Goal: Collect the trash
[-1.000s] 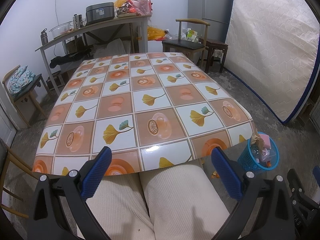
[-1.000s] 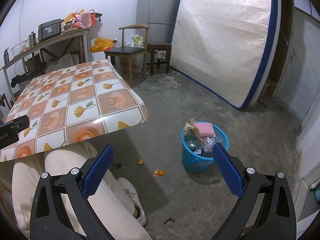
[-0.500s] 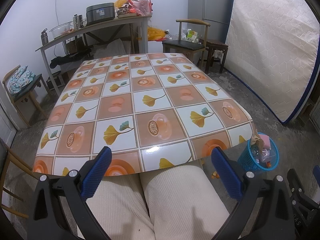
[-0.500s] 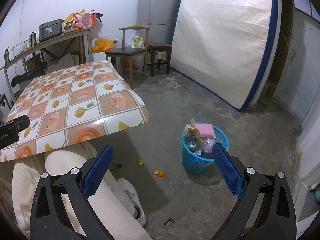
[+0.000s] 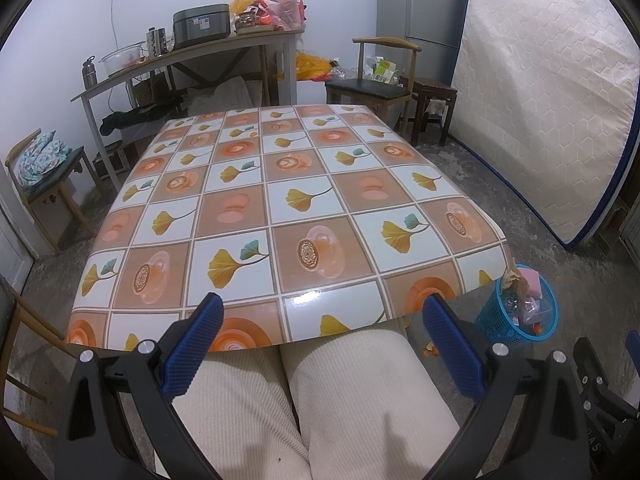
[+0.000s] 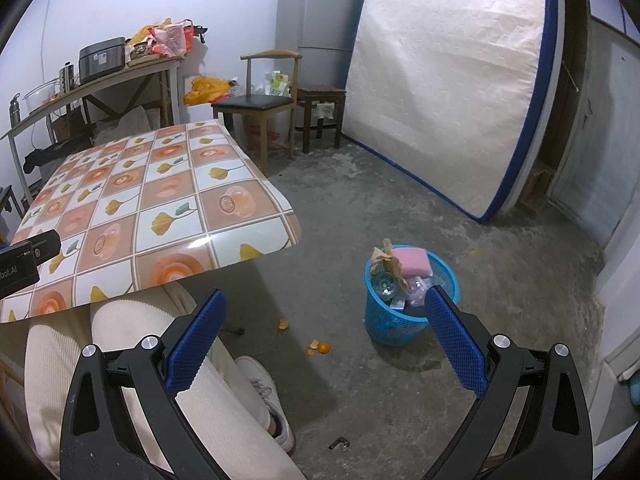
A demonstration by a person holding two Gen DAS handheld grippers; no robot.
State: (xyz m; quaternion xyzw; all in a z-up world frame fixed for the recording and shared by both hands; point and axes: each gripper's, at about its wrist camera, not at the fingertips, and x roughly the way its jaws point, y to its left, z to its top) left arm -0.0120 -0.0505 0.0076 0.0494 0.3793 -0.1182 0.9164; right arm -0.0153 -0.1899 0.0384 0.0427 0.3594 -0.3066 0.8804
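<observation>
A blue mesh trash basket (image 6: 408, 320) stands on the concrete floor, filled with a pink sponge (image 6: 411, 262), brown paper and clear plastic. It also shows in the left wrist view (image 5: 500, 326) beside the table corner. Orange peel bits (image 6: 318, 347) lie on the floor left of the basket. My left gripper (image 5: 322, 342) is open and empty above the person's lap at the table's near edge. My right gripper (image 6: 324, 338) is open and empty, held above the floor, facing the basket.
A table with a leaf-patterned cloth (image 5: 280, 208) stands in front of me. A mattress (image 6: 448, 80) leans against the far wall, with a wooden chair (image 6: 264, 104) and stool (image 6: 320, 96) beside a fridge. A cluttered side table (image 5: 192, 52) stands at the back.
</observation>
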